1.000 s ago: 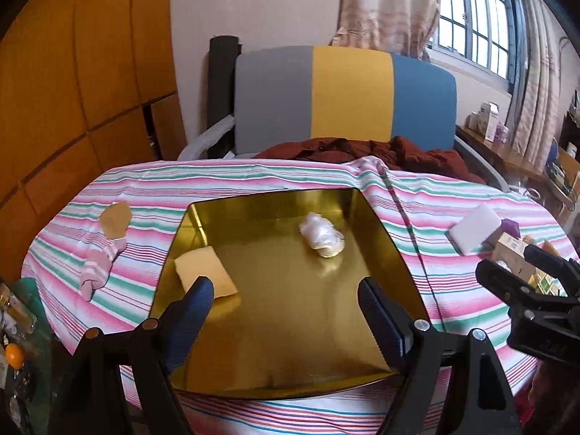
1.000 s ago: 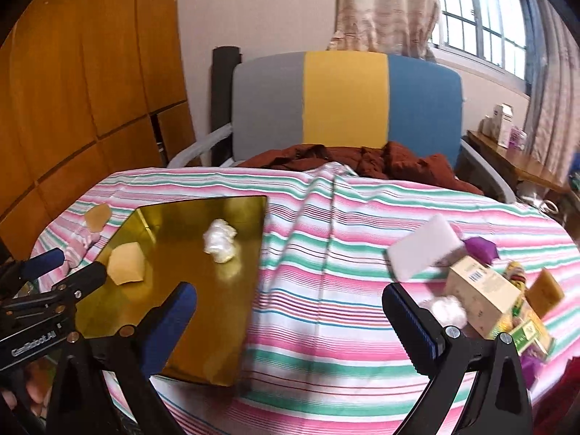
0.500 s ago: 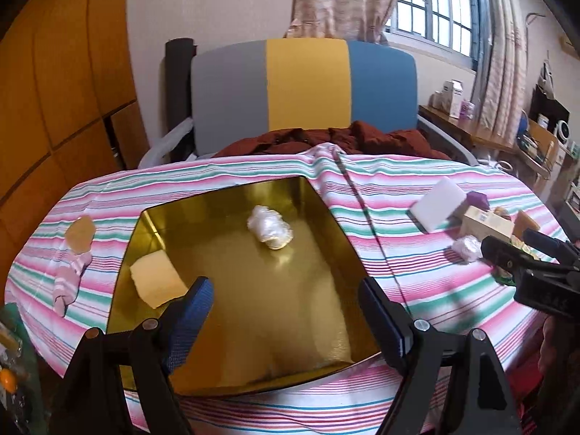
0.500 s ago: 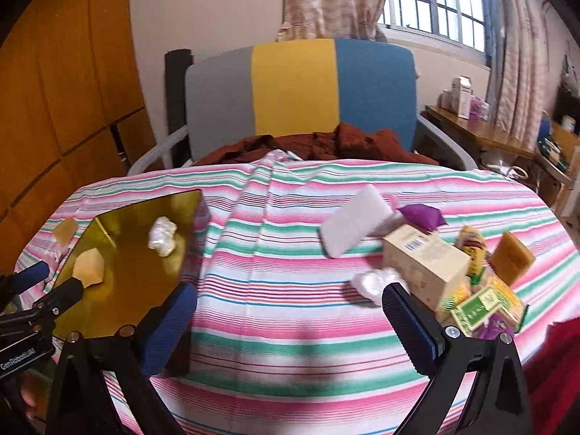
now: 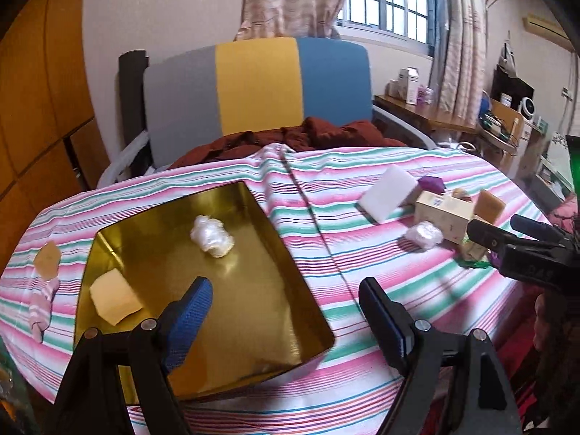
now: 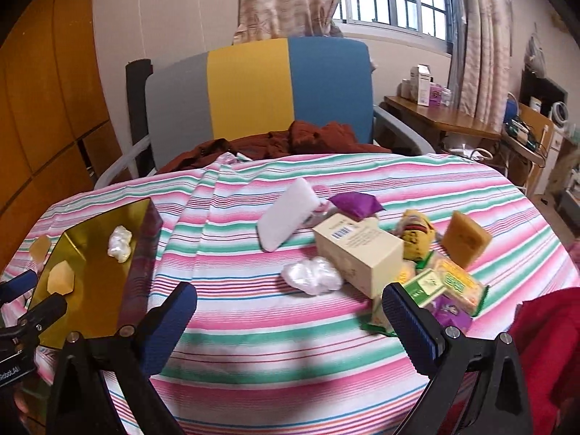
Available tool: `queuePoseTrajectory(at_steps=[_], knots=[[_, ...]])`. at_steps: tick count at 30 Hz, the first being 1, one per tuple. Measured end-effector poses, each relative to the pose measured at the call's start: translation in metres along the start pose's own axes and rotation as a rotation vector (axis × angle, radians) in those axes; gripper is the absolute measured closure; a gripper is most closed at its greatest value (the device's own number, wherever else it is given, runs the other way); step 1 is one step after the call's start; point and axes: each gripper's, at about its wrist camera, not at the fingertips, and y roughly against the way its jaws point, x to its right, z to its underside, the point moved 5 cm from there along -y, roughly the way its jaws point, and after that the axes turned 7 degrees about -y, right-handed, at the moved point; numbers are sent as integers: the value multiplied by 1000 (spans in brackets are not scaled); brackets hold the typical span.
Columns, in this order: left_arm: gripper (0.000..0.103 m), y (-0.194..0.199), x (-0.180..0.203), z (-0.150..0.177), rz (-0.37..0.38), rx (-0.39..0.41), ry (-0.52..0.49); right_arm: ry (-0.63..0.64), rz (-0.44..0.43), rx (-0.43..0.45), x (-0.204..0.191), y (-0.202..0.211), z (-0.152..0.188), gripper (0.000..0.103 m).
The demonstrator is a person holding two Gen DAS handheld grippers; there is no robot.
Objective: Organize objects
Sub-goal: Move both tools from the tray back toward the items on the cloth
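Note:
A gold tray [image 5: 275,311] [image 6: 98,311] lies on the striped tablecloth at the left, holding a white plastic wad [image 5: 212,235] [image 6: 119,243] and a yellow sponge [image 5: 115,301] [image 6: 61,277]. My left gripper [image 5: 286,304] is open and empty above the tray's near right edge. My right gripper [image 6: 290,308] is open and empty, just in front of a second plastic wad [image 6: 311,275] [image 5: 424,233]. Behind that wad are a cream box [image 6: 357,252], a white block [image 6: 288,224], a purple pouch [image 6: 357,204], an orange sponge [image 6: 465,239] and snack packets [image 6: 449,286].
A pink sock [image 5: 41,304] and a tan piece [image 5: 47,259] lie left of the tray. A grey, yellow and blue chair [image 5: 257,87] with brown cloth [image 5: 290,139] stands behind the table. A wooden side table [image 6: 446,119] is at the right.
Both grippers have swung to the right. The tray has slid to the left in both views and the pile of objects has come into the right gripper's view. Both stay open.

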Motion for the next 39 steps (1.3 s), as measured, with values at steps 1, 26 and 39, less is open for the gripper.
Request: queuePoseTrajectory(at_steps=[1, 26, 39], knots=[[17, -1, 4, 0, 15, -4, -9, -2, 7, -1, 3, 0, 1, 0], [16, -94, 117, -24, 363, -204, -119, -305, 146, 23, 154, 12, -24, 0], [25, -162, 165, -51, 483, -264, -77, -360, 16, -17, 154, 1, -18, 0]])
